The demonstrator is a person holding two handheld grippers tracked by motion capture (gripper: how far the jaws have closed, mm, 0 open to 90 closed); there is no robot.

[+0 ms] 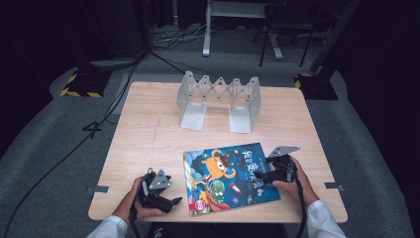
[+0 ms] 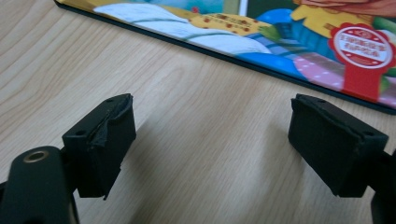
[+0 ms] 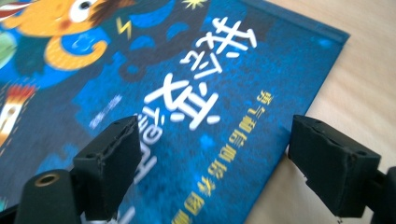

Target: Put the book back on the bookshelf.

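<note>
A grey folding book rack (image 1: 219, 101) stands upright near the far edge of the light wooden table (image 1: 148, 144), while black cables (image 1: 99, 124) trail across the grey floor (image 1: 44, 148) around it.

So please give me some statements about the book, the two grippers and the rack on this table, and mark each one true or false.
1. The picture book lies flat on the table. True.
2. The left gripper holds the book. False: its jaws are open over bare wood, beside the book's edge.
3. The right gripper is over the book's right part with open jaws. True.
4. The grey folding rack stands on the book. False: it stands apart, at the far side of the table.
5. The book's cover is mostly red. False: it is mostly blue, with an orange figure.
</note>
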